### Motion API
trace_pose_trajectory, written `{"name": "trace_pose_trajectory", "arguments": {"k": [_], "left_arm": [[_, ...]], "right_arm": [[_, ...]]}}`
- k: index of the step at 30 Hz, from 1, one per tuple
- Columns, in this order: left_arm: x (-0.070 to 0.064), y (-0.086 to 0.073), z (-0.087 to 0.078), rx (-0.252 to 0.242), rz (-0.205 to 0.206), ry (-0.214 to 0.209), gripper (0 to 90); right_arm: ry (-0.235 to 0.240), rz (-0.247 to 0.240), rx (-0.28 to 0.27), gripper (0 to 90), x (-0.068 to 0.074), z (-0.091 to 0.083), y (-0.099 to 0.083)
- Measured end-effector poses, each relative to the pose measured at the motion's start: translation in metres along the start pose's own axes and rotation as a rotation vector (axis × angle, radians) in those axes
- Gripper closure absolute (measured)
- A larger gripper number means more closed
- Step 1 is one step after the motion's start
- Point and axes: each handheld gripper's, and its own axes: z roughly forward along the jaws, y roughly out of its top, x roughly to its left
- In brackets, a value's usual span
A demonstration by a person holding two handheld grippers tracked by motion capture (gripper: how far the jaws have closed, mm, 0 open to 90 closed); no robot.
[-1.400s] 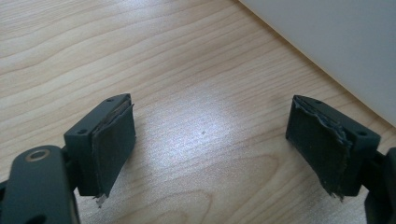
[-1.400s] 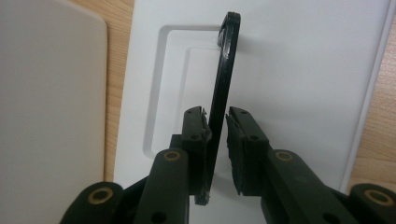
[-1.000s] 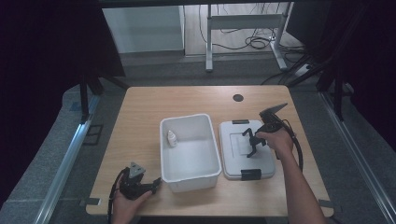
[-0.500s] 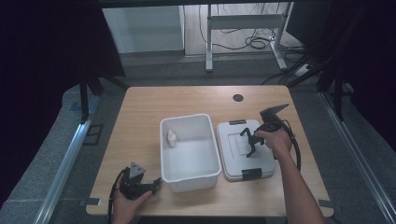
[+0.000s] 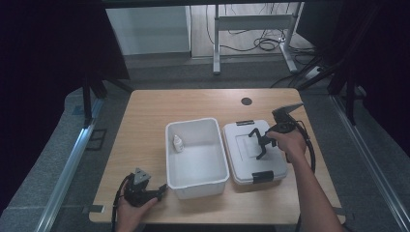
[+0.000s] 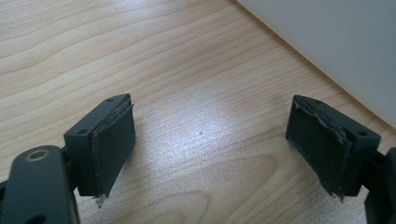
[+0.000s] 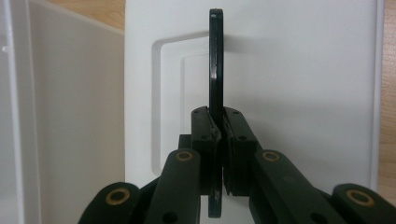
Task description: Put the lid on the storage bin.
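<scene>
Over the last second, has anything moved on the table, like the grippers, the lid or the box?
Nothing has visibly changed. The right gripper stays shut on the lid's black handle, with the lid lying flat beside the open white box. The left gripper stays open over the bare table near the box's front corner, and the small white bottle remains inside the box.

The right claw (image 7: 216, 128) is clamped on a thin black handle (image 7: 215, 60) standing upright over the white lid (image 7: 299, 84); the box (image 7: 60, 116) lies beside it.
</scene>
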Motion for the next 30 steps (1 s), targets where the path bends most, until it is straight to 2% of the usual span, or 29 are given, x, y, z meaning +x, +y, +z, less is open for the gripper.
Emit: {"name": "trace_pose_trajectory", "arguments": {"k": [8,20,30], "left_arm": [[0.000,0.000,0.000,0.001,0.000,-0.001,15.7],[0.000,0.000,0.000,0.001,0.001,-0.002,15.7],[-0.002,0.000,0.000,0.000,0.001,-0.004,15.7]], "right_arm": [[0.010,-0.041,-0.008,84.3,0.009,-0.007,0.000],[0.011,-0.062,-0.020,84.2,0.018,-0.015,-0.001],[0.017,-0.078,-0.020,84.3,0.022,-0.013,-0.001]]}}
